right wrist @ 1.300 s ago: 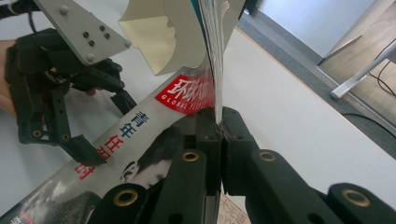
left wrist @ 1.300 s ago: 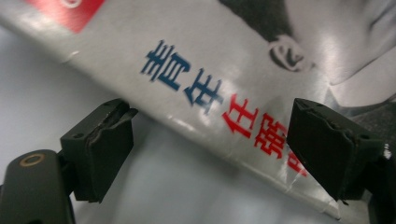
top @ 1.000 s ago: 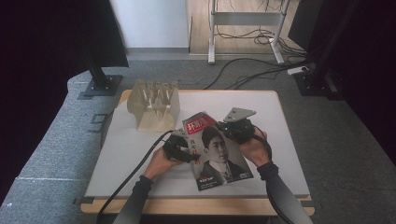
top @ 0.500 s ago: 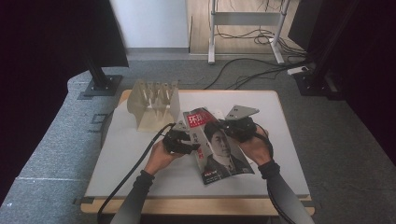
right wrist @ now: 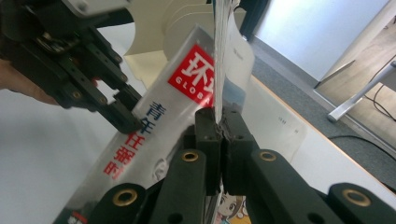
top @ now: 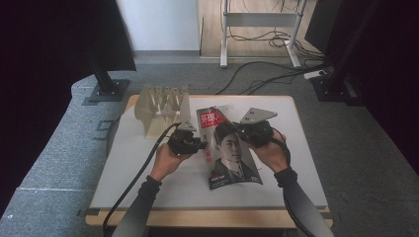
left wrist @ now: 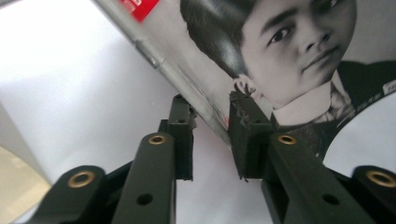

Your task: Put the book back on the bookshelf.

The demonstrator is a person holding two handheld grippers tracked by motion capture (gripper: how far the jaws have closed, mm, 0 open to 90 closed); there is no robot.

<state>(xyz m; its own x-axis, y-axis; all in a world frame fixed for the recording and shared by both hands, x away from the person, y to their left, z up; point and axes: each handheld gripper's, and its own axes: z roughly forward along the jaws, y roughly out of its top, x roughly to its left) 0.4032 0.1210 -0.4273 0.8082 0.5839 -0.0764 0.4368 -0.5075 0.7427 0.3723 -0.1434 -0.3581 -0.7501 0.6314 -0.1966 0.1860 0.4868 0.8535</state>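
Note:
A magazine (top: pixel 228 153) with a portrait cover and a red logo is held tilted up off the white table (top: pixel 148 187). My right gripper (top: pixel 243 130) is shut on the edge of a few of its pages (right wrist: pixel 219 70), which stand straight up from the jaws. My left gripper (top: pixel 201 146) is at the spine side. Its jaws have just been closing, and in the left gripper view (left wrist: pixel 210 105) the spine edge (left wrist: pixel 163 70) runs between them: one pad lies over the cover and light still shows beside the other. The right gripper view shows that left gripper (right wrist: pixel 127 109) straddling the spine.
A pale slotted file rack (top: pixel 160 108) stands at the table's back left, just behind my left hand. The left gripper's cable (top: pixel 133 182) trails to the front edge. Black stands and floor cables lie beyond the table.
The magazine has tipped up from lying flat to standing tilted. My left gripper has risen with its spine side and its jaws have narrowed around the spine. The right gripper has stayed put.

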